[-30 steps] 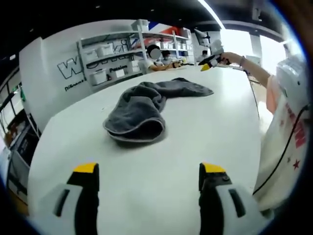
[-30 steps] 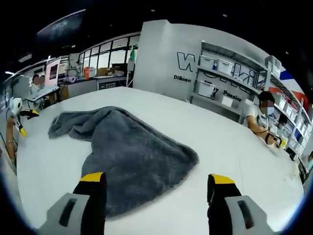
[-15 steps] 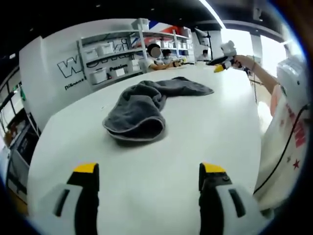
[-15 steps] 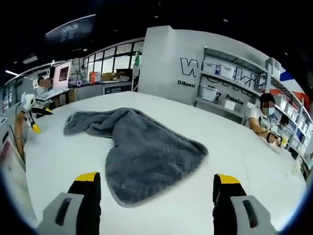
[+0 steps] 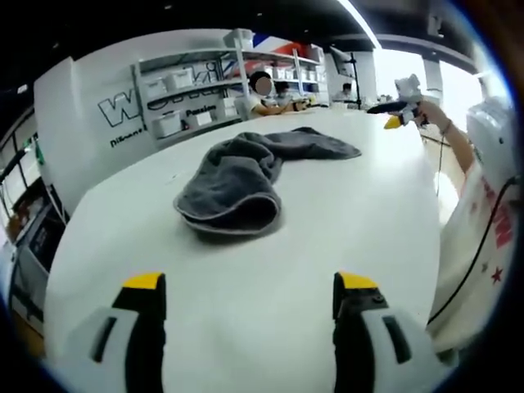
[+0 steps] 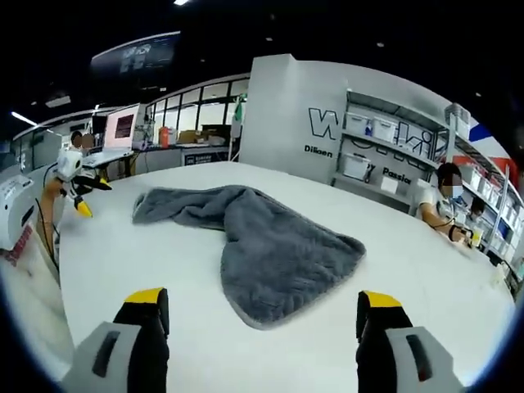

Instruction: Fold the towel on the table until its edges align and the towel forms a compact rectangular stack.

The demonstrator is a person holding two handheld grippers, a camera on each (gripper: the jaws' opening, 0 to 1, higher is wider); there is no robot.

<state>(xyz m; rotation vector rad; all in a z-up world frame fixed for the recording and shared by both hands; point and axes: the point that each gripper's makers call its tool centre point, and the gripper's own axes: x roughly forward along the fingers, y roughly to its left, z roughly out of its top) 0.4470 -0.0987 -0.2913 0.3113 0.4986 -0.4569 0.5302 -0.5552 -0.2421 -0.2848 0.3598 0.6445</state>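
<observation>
A crumpled dark grey towel (image 5: 241, 180) lies in a loose heap on the white table (image 5: 327, 221), one end trailing away toward the far side. My left gripper (image 5: 250, 286) hovers open and empty over bare table, short of the towel. Far off at the table's right edge, a hand holds the right gripper (image 5: 399, 105). In the right gripper view the towel (image 6: 274, 254) spreads wide near me and narrows to the left. My right gripper (image 6: 264, 300) is open and empty, a short way back from the towel's near edge. The left gripper (image 6: 78, 182) shows at the far left.
Shelves with white bins (image 5: 184, 90) line the wall behind the table. A person (image 6: 438, 203) sits at the table's far edge. My own white-shirted body (image 5: 483, 221) stands at the right table edge. Desks with monitors (image 6: 123, 131) stand beyond the table.
The right gripper has drawn back from the towel, so the towel looks smaller and farther. In the left gripper view it has drifted right. The left gripper and towel have stayed put.
</observation>
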